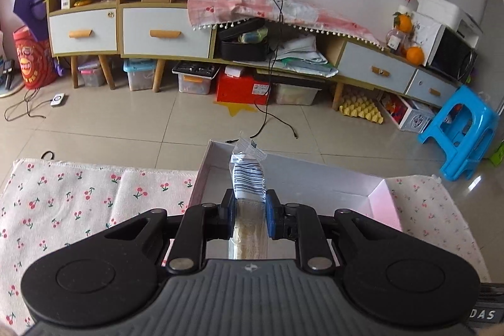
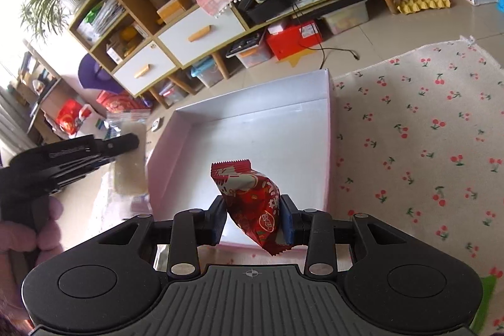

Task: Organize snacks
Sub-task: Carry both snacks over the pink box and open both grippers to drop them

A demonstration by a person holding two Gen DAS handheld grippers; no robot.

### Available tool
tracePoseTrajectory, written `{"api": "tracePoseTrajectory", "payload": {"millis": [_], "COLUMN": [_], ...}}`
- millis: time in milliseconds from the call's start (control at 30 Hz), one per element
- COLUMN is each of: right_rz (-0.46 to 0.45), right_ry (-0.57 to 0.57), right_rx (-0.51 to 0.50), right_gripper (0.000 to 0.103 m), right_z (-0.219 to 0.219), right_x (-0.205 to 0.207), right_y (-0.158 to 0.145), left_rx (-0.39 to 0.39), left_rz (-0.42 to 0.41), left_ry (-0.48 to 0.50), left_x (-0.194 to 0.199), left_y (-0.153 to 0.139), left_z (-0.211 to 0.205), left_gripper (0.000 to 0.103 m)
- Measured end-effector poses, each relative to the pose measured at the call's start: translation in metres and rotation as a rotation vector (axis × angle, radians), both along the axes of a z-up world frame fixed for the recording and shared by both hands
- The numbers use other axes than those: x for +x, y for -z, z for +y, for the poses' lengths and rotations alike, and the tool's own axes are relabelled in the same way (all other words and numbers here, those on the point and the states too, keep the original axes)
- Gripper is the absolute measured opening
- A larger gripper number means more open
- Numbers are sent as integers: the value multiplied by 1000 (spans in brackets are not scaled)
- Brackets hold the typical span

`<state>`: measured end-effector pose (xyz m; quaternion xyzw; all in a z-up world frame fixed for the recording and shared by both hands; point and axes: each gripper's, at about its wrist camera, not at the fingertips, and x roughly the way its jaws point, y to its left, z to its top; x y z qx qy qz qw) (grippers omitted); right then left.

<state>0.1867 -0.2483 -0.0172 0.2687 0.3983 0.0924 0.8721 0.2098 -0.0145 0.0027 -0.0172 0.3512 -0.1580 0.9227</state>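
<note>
Two grippers are up over the table, each with a snack. Straight ahead of the right gripper [image 2: 254, 218] sits the open shallow box [image 2: 252, 128], white inside with a pink rim; its floor is bare, and its near wall lies just beyond and below the fingertips. Right of that gripper the cherry-print tablecloth [image 2: 425, 147] runs wide and flat out to its frayed far edge, with tiled floor [image 2: 393, 33] beyond.

From the left wrist view, the box's left wall [image 1: 201, 175] rises just ahead and to the left of the fingers, and the far right corner [image 1: 382, 185] lies off to the right. More cherry cloth spreads to the left. Past the table edge the floor is cluttered: a black cable [image 1: 271, 118] trails across the tiles and a blue plastic stool [image 1: 463, 131] stands far right.

Now the tools. The right gripper pinches a red snack packet [image 2: 252, 207] across its middle, the packet tilted, its crimped top leaning forward-left over the box interior. The left gripper [image 1: 250, 211] is closed tight on a clear-wrapped pale wafer bar [image 1: 249, 194], barcode end pointing forward above the box. In the right wrist view that same left tool appears far left, outside the box's left wall, with the bar hanging clear of the table.
</note>
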Motion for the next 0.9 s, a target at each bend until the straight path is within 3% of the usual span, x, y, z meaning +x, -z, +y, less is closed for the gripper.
{"api": "tracePoseTrajectory", "payload": {"millis": [167, 367, 667, 767, 800, 833, 900], "right_rz": [4, 41, 43, 28, 31, 35, 24], "right_ry": [-17, -14, -27, -28, -28, -26, -13], "right_rx": [-27, -66, -54, -55, -54, -56, -68], "right_gripper": [35, 35, 37, 38, 44, 51, 66], "right_z": [9, 7, 11, 13, 14, 14, 14], "right_x": [6, 7, 8, 5, 5, 4, -1], "right_y": [10, 19, 16, 11, 8, 5, -3], "left_rx": [164, 179, 167, 168, 168, 171, 172], "left_rz": [13, 117, 199, 208, 201, 188, 157], "left_ry": [30, 2, -18, -14, -13, -16, -17], "left_x": [-4, -10, -26, -26, -26, -28, -33], "left_y": [22, 26, 17, 16, 15, 13, 7], "left_z": [-6, 9, 19, 19, 18, 15, 14], "left_gripper": [17, 17, 18, 23, 23, 35, 47]}}
